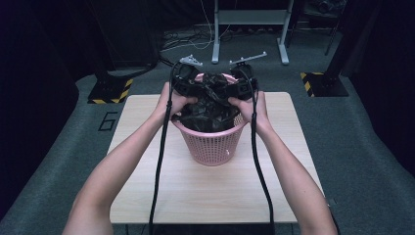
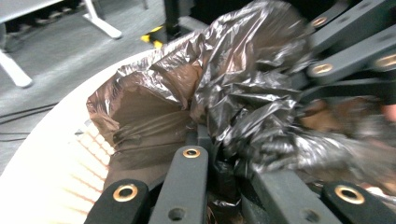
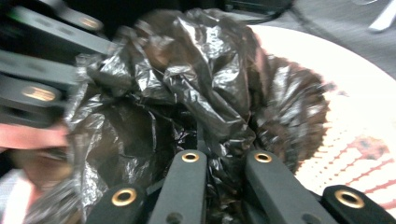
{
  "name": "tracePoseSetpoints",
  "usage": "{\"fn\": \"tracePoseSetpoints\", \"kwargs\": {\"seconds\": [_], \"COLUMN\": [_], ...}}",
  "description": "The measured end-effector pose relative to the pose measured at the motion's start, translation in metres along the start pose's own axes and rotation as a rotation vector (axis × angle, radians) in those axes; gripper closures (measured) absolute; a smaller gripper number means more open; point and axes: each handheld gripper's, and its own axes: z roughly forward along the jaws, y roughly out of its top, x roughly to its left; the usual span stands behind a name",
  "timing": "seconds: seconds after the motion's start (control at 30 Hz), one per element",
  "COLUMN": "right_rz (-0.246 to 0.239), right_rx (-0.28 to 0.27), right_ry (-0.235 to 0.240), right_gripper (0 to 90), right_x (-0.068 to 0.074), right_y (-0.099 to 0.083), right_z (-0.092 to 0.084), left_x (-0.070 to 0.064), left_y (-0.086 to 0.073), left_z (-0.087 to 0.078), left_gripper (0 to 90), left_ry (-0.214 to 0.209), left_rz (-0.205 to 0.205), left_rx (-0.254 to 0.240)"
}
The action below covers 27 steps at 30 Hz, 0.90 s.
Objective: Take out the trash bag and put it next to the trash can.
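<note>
A pink mesh basket point(image 1: 211, 144) stands on the middle of the light wooden table point(image 1: 195, 196). A crumpled black plastic bag point(image 1: 210, 105) fills its mouth and bulges above the rim. My left gripper point(image 1: 188, 83) is at the bag's left side, shut on a fold of the plastic point(image 2: 243, 84). At the bag's right side, my right gripper point(image 1: 240, 85) is shut on another fold point(image 3: 196, 79). In the left gripper view the jaws point(image 2: 205, 135) meet in the plastic, with the basket's wall point(image 2: 93, 149) below. The right gripper view shows its jaws point(image 3: 201, 135) pinched into the bag.
The table has bare wood in front of and beside the basket. Both cables point(image 1: 159, 161) trail back over the table toward the person. On the grey floor behind stand a desk frame point(image 1: 249, 29) and two stand bases with yellow-black stripes point(image 1: 110, 90) point(image 1: 320, 83).
</note>
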Motion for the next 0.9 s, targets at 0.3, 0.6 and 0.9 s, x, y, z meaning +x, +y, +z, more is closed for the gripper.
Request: {"fn": "tracePoseSetpoints", "kwargs": {"seconds": [0.3,0.6,0.9], "right_rz": [-0.088,-0.079,-0.147], "right_rx": [0.018,-0.024,-0.030], "right_ry": [-0.078,0.067,0.053], "right_gripper": [90.0,90.0,90.0], "right_x": [0.011,0.011,0.017], "right_y": [-0.002,-0.002,-0.004], "right_z": [0.014,0.010,0.010], "left_x": [0.006,-0.002,0.004], "left_y": [0.003,0.002,0.000], "left_z": [-0.013,-0.010,-0.011], "left_gripper": [89.8,82.1,79.9], "left_ry": [-0.114,-0.074,-0.077], "left_rz": [-0.087,-0.019,-0.003], "left_rx": [-0.142,-0.131,-0.086]}}
